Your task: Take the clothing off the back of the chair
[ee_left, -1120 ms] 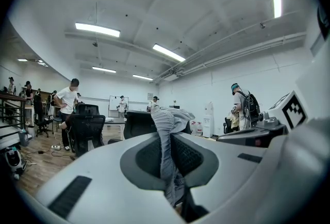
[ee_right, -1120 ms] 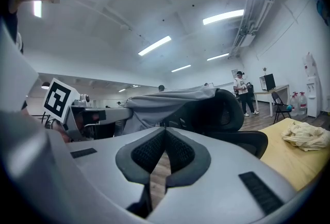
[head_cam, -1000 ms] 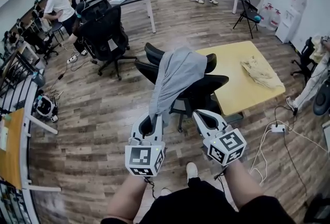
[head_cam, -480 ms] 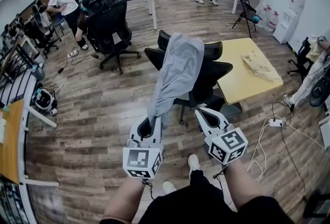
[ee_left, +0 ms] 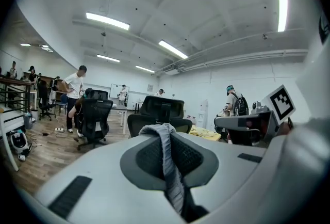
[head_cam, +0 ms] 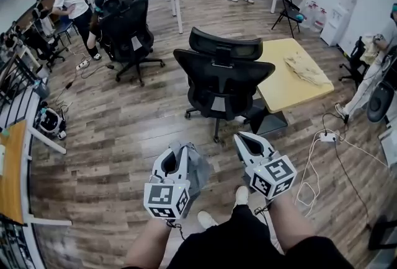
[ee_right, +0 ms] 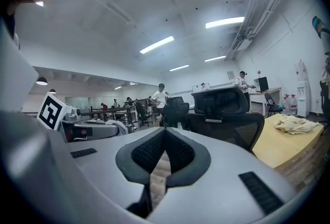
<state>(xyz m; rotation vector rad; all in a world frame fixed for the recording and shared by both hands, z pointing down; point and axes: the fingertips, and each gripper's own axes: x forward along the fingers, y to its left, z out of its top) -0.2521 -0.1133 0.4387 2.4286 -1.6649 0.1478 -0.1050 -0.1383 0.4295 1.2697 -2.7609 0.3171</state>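
The black mesh office chair [head_cam: 223,79] stands in the middle of the wooden floor with its back and headrest bare. The grey clothing [head_cam: 197,173] hangs bunched from my left gripper [head_cam: 176,150], low and close to my legs, well clear of the chair. In the left gripper view the grey fabric [ee_left: 168,163] is pinched between the shut pads of the left gripper [ee_left: 164,127], with the chair [ee_left: 162,110] beyond. My right gripper [head_cam: 243,137] is beside the left one, shut with nothing in it. The right gripper [ee_right: 164,131] points past the chair [ee_right: 227,114].
A yellow table [head_cam: 282,91] with a beige cloth [head_cam: 304,68] stands right behind the chair. Another black chair [head_cam: 127,29] and a person are at the back left. A power strip with cables [head_cam: 327,136] lies on the floor at the right. My shoe [head_cam: 242,195] is below.
The grey clothing has come off the chair's back, drawn toward me in the left gripper, and now hangs by my legs. Both grippers have pulled back from the chair.
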